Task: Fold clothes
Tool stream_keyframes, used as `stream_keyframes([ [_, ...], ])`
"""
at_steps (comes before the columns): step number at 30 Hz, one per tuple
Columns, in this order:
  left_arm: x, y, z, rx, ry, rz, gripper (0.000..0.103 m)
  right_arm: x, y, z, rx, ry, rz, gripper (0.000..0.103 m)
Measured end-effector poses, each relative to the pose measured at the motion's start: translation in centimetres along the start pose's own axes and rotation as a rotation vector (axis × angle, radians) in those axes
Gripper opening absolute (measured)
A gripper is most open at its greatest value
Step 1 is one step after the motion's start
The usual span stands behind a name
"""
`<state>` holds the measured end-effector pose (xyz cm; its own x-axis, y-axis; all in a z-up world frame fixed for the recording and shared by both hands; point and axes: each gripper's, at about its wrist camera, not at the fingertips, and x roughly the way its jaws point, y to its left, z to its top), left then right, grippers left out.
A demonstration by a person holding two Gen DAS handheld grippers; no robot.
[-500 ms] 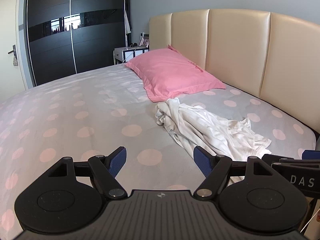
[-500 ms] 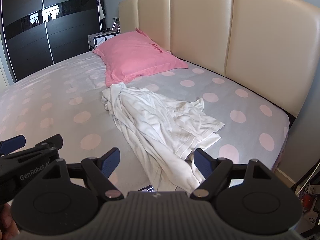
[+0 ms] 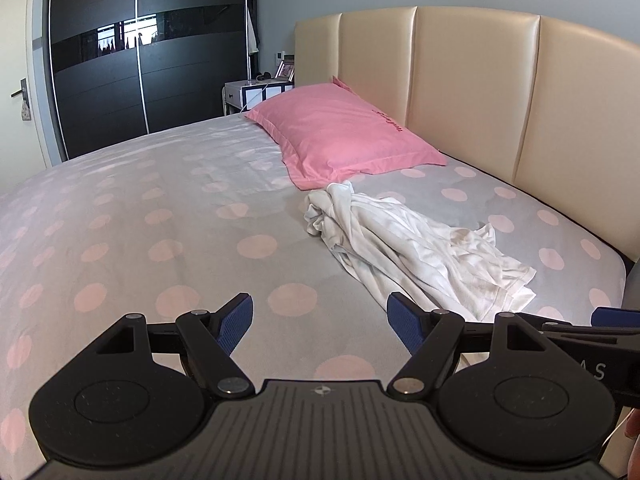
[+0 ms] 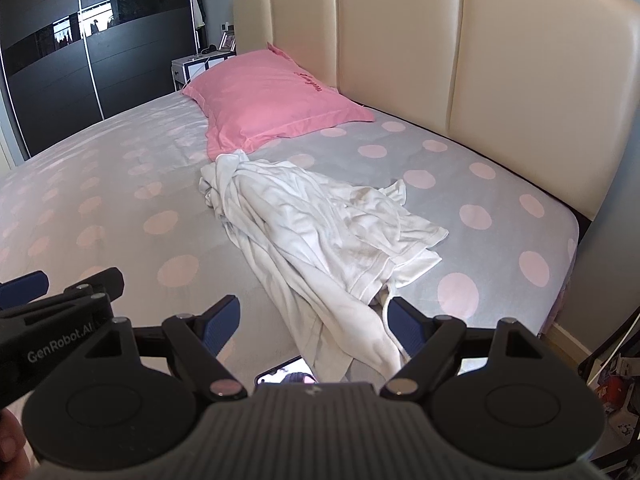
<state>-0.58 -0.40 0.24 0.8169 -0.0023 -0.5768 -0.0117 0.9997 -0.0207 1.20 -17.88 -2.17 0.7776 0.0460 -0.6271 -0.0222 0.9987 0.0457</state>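
Left tool [image 3: 320, 322] wide, holding nothing, over the bed [image 3: 160, 216]. White garment [image 4: 316, 232] crumpled on bed, long axis from pink pillow [image 4: 268, 100] toward near edge, bunched end touching pillow. Right tool [image 4: 314, 322] wide, straddling the garment's near end.

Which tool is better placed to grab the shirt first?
Right. The open right tool already has the crumpled shirt between its fingers; the open left tool faces bare sheet, with the shirt off to its right.
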Motion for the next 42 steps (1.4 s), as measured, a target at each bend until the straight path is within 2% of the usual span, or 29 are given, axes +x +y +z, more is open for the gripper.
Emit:
stream_keyframes([
  [8, 0.3, -0.3, -0.4, -0.002, 0.010, 0.016, 0.073, -0.6, -0.5, -1.3, 0.002, -0.012, 0.006, 0.083],
  [17, -0.2, -0.6, -0.6, 0.001, 0.013, 0.024, 0.073, -0.9, -0.4, -1.2, -0.003, -0.012, 0.017, 0.083],
  [42, -0.2, -0.5, -0.9, -0.009, 0.035, 0.038, 0.073, -1.3, 0.8, 1.5, -0.015, 0.018, -0.004, 0.083],
])
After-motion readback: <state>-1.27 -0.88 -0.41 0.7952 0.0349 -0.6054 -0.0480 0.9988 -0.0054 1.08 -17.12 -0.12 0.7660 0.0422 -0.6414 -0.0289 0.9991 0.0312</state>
